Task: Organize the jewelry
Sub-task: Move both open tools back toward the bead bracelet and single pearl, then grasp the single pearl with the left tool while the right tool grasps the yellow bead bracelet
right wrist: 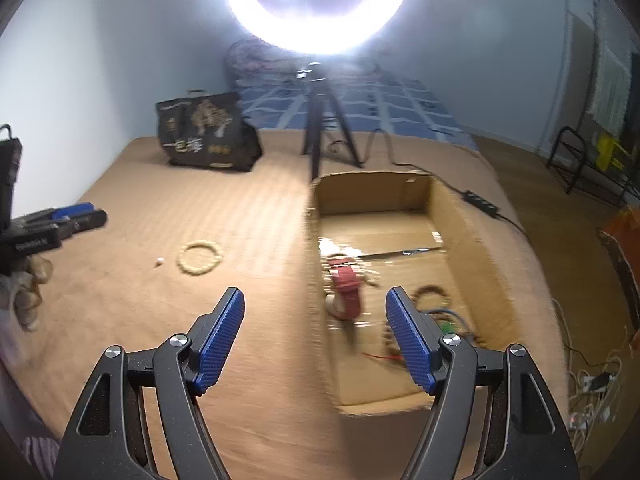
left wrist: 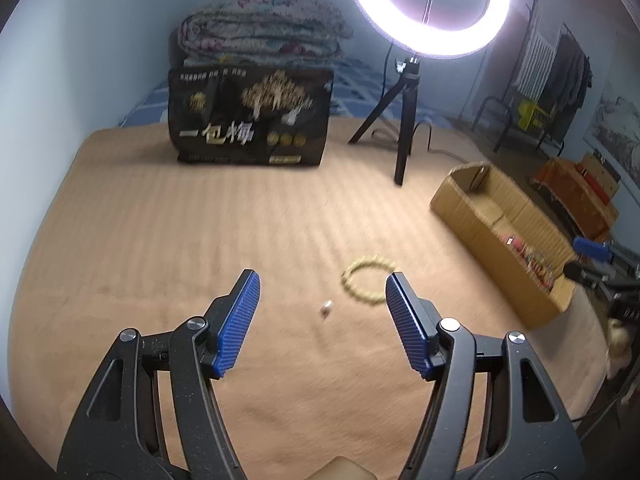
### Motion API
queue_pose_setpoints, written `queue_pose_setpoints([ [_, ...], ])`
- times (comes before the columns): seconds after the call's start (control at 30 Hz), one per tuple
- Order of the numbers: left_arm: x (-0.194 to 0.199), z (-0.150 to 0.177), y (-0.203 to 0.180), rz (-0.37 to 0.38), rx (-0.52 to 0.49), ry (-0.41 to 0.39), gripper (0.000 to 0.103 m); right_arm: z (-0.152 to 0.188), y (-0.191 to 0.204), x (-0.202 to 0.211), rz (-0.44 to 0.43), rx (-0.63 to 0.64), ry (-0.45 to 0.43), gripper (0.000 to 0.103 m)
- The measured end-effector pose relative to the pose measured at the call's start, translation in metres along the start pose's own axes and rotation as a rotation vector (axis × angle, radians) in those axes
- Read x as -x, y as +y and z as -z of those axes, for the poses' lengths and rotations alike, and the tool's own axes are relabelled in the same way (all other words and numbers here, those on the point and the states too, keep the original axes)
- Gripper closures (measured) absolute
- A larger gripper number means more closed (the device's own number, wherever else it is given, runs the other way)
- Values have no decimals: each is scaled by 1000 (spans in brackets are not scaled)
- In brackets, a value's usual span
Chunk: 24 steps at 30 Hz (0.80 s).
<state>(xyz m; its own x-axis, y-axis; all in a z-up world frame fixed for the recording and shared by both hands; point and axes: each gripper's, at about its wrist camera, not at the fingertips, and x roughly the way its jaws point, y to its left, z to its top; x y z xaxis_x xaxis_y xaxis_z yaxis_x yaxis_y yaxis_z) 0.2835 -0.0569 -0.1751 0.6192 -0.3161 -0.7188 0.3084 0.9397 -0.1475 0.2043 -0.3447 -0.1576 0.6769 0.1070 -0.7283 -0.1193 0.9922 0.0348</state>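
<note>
A pale yellow bead bracelet [left wrist: 367, 282] lies on the tan bedcover, with a small white bead [left wrist: 326, 309] beside it. My left gripper [left wrist: 322, 278] is open and empty, hovering just short of them. The bracelet [right wrist: 199, 257] and bead [right wrist: 160, 262] also show in the right wrist view. An open cardboard box [right wrist: 472, 240] holds a red watch strap [right wrist: 347, 286], a brown bead bracelet [right wrist: 432, 295] and other jewelry. My right gripper [right wrist: 316, 294] is open and empty over the box's left wall. The box [left wrist: 476, 236] also shows in the left wrist view.
A black printed bag [left wrist: 250, 114] stands at the back of the bed. A ring light on a tripod [left wrist: 404, 120] stands behind the box, its cable trailing right. A folded quilt [left wrist: 260, 34] lies behind the bag. The left gripper [right wrist: 60, 220] shows at the right view's left edge.
</note>
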Motion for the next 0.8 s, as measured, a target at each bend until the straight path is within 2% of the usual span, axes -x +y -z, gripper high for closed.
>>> queue_pose_setpoints([
  [0.1,-4,11,1,-1,-33,15,38,-3,14,-9,-36,1,11,30],
  [0.17,-10,18,-2,10,-67,29,51,-5,24,-16,-61,5,19,30],
  [0.23,-15,22,-5,23,-81,43,52,-8,33,-25,-81,12,32,30],
  [0.3,-21,27,-7,37,-94,55,58,-11,42,-33,-86,17,39,30],
  [0.33,-25,28,-8,45,-97,61,63,-12,45,-37,-91,20,44,34],
  [0.43,-36,32,-12,61,-112,76,66,-18,60,-56,-127,27,82,47],
  [0.5,-44,33,-13,68,-121,86,70,-20,67,-68,-142,29,106,48],
  [0.6,-57,33,-14,66,-132,94,74,-23,74,-89,-164,15,147,59],
  [0.8,-81,30,-10,55,-137,111,80,-26,84,-127,-191,-29,205,68],
])
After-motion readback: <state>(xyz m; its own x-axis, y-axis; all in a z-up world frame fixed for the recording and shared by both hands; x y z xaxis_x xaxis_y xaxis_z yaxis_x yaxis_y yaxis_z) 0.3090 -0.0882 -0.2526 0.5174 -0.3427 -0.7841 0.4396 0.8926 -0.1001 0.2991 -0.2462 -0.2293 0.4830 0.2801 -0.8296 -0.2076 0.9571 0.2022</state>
